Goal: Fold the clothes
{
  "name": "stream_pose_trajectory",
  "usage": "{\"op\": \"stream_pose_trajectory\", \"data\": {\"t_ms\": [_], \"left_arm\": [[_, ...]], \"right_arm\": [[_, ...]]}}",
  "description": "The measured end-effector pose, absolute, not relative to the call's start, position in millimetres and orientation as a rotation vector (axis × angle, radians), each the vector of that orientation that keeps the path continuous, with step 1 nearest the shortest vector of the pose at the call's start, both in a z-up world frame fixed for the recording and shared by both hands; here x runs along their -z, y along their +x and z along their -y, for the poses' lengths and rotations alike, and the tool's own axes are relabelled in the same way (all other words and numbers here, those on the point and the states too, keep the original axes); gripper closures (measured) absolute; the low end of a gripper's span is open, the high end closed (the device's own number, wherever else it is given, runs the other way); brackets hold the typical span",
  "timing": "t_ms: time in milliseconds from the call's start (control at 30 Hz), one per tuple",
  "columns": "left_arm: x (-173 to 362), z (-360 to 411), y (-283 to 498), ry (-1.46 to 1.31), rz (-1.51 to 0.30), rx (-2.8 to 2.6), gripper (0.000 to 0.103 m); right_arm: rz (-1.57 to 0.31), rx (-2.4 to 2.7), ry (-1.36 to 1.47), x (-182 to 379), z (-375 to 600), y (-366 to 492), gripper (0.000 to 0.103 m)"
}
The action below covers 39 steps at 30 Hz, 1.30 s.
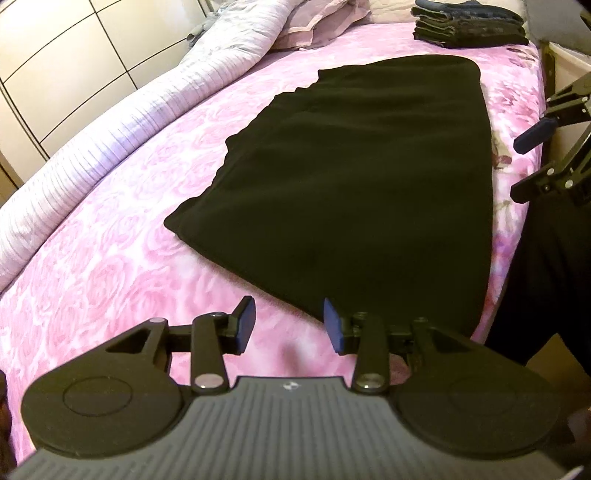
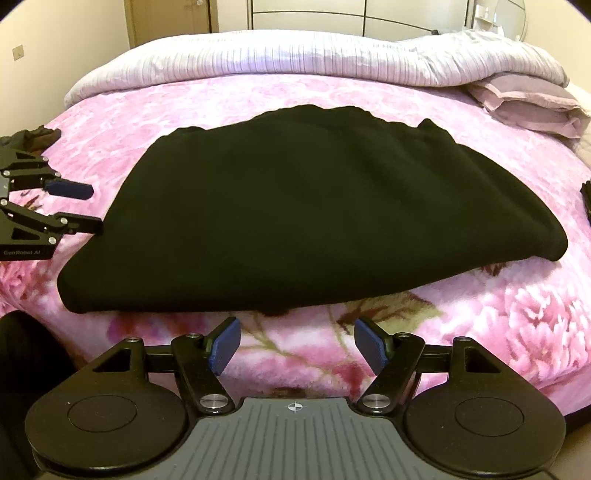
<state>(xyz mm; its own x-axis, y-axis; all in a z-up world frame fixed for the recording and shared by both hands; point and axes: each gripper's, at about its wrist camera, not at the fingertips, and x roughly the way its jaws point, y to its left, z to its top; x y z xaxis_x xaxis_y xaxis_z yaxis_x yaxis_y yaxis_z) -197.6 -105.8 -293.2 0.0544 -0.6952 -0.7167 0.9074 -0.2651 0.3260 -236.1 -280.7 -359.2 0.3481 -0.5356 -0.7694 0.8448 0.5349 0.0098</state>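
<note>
**Cut off, blurred, unreadable**

Right gripper (image 1: 532, 162) cropped by the frame's right edge in the left wrist view, body out of frame. Left gripper (image 2: 86, 208) cropped at the left edge in the right wrist view. Dark stack of folded clothes (image 1: 469, 26) clipped by the top edge, items not separable. Black garment (image 2: 221, 214): no seams or layers readable, near hem hard to trace. Small dark cloth (image 2: 38, 136) at left, type unclear. Person's dark clothing (image 1: 546, 280) cropped at right.

Two wrist views, angled downward at close range over the black garment (image 1: 351, 177): the left is taken from one short end, lengthwise; the right (image 2: 229, 218) from its long side. The garment is shared.
</note>
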Motion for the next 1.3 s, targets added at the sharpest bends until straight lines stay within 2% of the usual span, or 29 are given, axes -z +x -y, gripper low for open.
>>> {"op": "stream_pose_trajectory", "data": {"t_ms": [267,400,500,567,600,700,833,900,967,1100,1133,1200,1233,1300], "left_arm": [[297,106,-193,0.966,-0.279,1.585,0.063],[297,102,-187,0.971,-0.255,1.596,0.061],[298,97,-182,1.006,-0.189,1.598,0.054],[300,93,-179,1.049,-0.124,1.599,0.042],[302,91,-178,1.083,-0.084,1.594,0.040],[309,86,-174,1.186,0.038,1.572,0.039],[316,84,-168,1.228,0.124,1.568,0.038],[319,84,-166,1.229,0.146,1.585,0.036],[321,83,-166,1.232,0.165,1.609,0.029],[329,87,-166,1.248,0.222,1.643,0.027],[331,89,-166,1.253,0.237,1.648,0.027],[335,94,-166,1.255,0.263,1.658,0.026],[337,97,-166,1.254,0.277,1.662,0.024],[340,105,-166,1.250,0.310,1.671,0.022]], "right_arm": [[-0.823,0.953,0.434,365,280,-236,0.031],[-0.824,0.925,0.336,359,262,-227,0.031],[-0.815,0.852,0.160,351,238,-210,0.031],[-0.821,0.772,-0.006,349,216,-196,0.031],[-0.832,0.725,-0.098,350,205,-189,0.030],[-0.885,0.597,-0.345,363,175,-167,0.028],[-0.924,0.514,-0.505,387,159,-144,0.028],[-0.926,0.509,-0.534,395,161,-134,0.028],[-0.928,0.503,-0.564,403,163,-124,0.028],[-0.923,0.511,-0.607,412,175,-114,0.038],[-0.947,0.519,-0.633,415,179,-110,0.050],[-0.960,0.509,-0.623,415,187,-109,0.062],[-0.963,0.502,-0.613,414,191,-109,0.076],[-0.920,0.518,-0.552,402,200,-115,0.093]]}}
